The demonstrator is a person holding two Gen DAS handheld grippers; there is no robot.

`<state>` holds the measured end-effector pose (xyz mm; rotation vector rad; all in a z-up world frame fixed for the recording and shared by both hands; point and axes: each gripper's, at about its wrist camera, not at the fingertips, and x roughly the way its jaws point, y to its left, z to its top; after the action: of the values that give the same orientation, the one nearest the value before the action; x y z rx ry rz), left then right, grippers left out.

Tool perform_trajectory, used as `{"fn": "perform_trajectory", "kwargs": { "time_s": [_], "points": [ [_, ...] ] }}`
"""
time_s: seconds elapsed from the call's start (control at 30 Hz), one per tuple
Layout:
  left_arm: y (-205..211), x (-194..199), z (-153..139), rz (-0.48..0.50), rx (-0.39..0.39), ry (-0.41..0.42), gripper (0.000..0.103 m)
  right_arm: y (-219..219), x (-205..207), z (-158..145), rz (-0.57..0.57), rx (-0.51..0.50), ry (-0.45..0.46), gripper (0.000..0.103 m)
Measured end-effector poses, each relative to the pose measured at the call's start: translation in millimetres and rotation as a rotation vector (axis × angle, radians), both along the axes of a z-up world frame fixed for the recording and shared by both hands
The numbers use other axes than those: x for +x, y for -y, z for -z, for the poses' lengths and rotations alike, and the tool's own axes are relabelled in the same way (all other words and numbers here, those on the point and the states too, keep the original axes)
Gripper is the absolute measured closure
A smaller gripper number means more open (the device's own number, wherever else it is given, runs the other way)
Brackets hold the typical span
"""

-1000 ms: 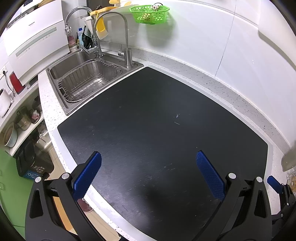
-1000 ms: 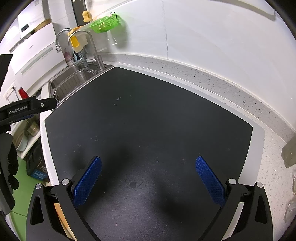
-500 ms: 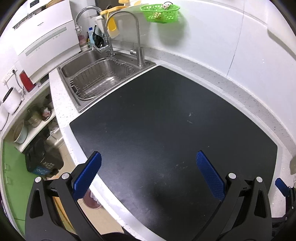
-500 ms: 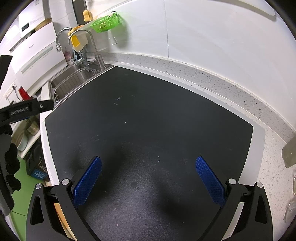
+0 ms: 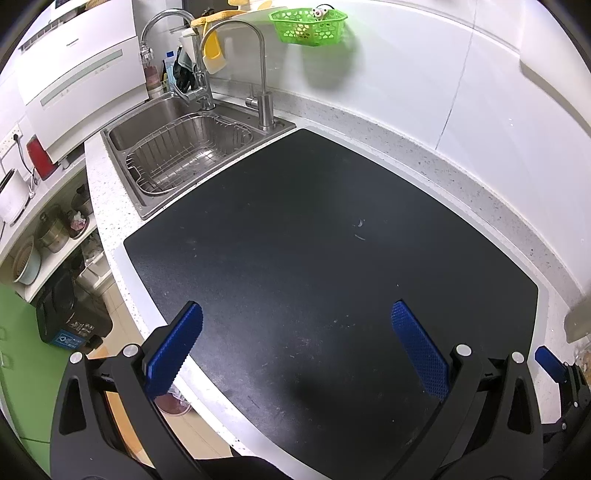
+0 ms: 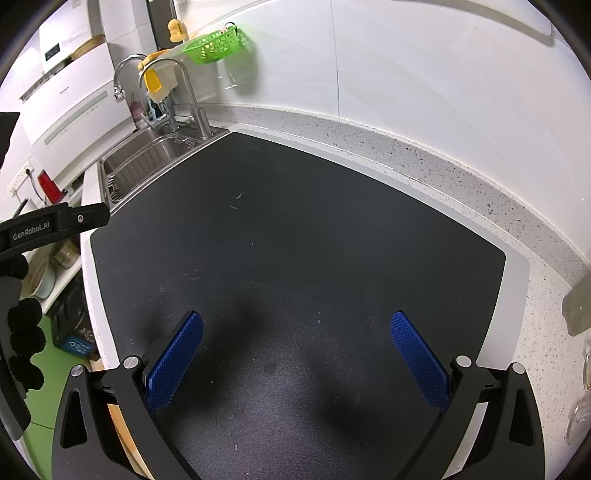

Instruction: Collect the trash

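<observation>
My left gripper (image 5: 295, 314) is open and empty, hovering over the near left part of a black mat (image 5: 314, 221) on the counter. My right gripper (image 6: 295, 325) is open and empty over the near part of the same mat (image 6: 295, 221). Only tiny pale scraps (image 5: 359, 223) lie on the mat, also seen in the right wrist view (image 6: 238, 195). A black trash bin (image 5: 70, 317) with a blue label stands on the floor, below and left of the counter, and shows in the right wrist view (image 6: 74, 314). The left gripper's body (image 6: 51, 225) shows at the left edge.
A steel sink (image 5: 184, 147) with a wire rack and two faucets (image 5: 258, 74) sits at the far left. A green basket (image 5: 310, 24) hangs on the white wall. Shelves with pots (image 5: 51, 232) stand left of the counter. Glassware (image 6: 576, 306) stands at the right edge.
The left wrist view has shifted, so the sink, mat and floor bin sit further right and nearer the centre. The right gripper has barely moved. Both stay open.
</observation>
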<state>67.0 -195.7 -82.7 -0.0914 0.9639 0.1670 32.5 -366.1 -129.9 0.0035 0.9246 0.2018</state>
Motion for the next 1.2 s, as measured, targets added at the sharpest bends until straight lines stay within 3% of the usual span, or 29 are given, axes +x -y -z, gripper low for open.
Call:
{"fn": "perform_trajectory", "kwargs": {
  "time_s": [1.2],
  "points": [
    [-3.2,0.3,0.3,-0.010,-0.003,-0.002,0.003,-2.7,-1.8,0.4,-0.004,0.000,-0.001,0.005]
  ]
}}
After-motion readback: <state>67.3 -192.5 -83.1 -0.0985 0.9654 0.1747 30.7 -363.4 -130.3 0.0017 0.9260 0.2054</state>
